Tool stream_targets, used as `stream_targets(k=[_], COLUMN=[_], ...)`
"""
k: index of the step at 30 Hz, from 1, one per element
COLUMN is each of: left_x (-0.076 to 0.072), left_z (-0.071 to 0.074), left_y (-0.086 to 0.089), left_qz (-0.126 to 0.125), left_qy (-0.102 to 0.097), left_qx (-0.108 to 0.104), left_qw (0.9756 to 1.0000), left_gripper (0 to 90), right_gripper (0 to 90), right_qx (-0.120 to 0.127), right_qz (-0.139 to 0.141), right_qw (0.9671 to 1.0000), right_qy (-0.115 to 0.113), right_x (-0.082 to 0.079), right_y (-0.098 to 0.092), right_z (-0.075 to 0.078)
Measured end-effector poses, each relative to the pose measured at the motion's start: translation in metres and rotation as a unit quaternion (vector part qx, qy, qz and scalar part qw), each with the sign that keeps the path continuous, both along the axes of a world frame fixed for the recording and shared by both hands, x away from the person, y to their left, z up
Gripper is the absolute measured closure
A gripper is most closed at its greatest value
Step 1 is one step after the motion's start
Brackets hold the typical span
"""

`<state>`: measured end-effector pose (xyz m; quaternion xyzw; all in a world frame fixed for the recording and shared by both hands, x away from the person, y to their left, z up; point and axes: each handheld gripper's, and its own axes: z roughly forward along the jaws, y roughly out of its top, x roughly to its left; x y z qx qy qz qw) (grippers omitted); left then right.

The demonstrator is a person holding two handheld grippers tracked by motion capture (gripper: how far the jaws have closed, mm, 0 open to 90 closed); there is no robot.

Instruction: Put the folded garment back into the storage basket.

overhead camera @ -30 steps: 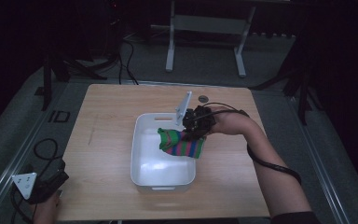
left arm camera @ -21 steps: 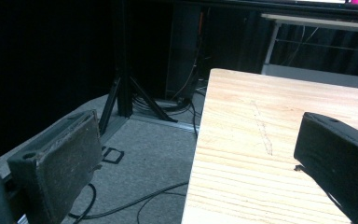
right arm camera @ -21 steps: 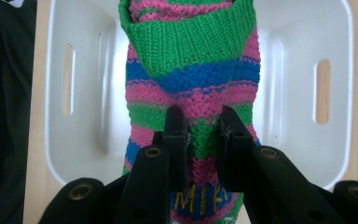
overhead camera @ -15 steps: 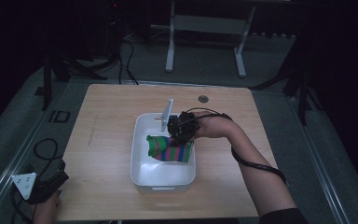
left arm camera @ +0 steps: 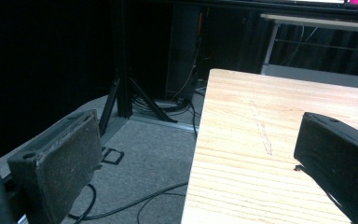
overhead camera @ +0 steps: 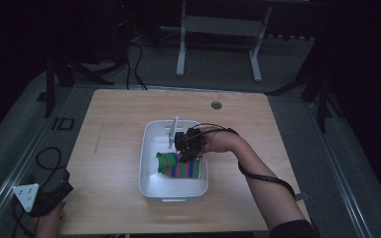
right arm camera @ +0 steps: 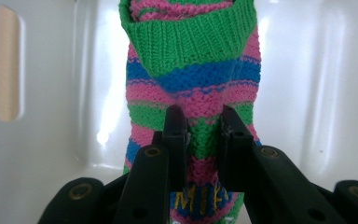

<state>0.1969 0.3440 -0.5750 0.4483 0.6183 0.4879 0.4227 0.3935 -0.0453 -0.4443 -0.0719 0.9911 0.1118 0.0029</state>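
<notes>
One striped sock [right arm camera: 191,88] pinched in the right claw [right arm camera: 199,122], hanging inside the white bin [overhead camera: 149,144].

1. A light wooden rectangular table [overhead camera: 119,148], with a small round grey grommet [overhead camera: 216,105] near its far edge.
2. A white metal frame stand [overhead camera: 218,29] on the grey carpeted floor [overhead camera: 287,69] beyond the table.
3. Black cables [overhead camera: 134,59] and a black tripod stand [left arm camera: 123,93] on that floor.

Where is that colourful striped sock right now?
In the high view the striped sock lies inside the white bin at the table's middle, toward the bin's right side, pinched by the right gripper.
</notes>
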Motion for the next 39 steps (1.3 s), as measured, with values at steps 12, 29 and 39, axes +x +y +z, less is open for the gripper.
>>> stream_targets(k=[12, 29, 39], left_x=[0.0, 0.0, 0.0], left_z=[0.0, 0.0, 0.0], left_y=[0.0, 0.0, 0.0], left_qz=[-0.001, -0.001, 0.0], left_qy=[-0.001, -0.001, 0.0], left_qx=[-0.001, -0.005, -0.002], left_qw=[1.0, 1.0, 1.0], left_gripper=[1.4, 1.4, 1.4], right_gripper=[67.3, 39.3, 32.3], right_qx=[-0.019, 0.009, 0.038], right_qz=[-0.009, -0.017, -0.036], right_qw=[0.9998, 0.9998, 0.9985], right_qy=[0.004, -0.002, -0.018], right_x=[0.004, -0.001, -0.005], right_y=[0.007, -0.008, -0.032], right_z=[-0.031, 0.004, 0.033])
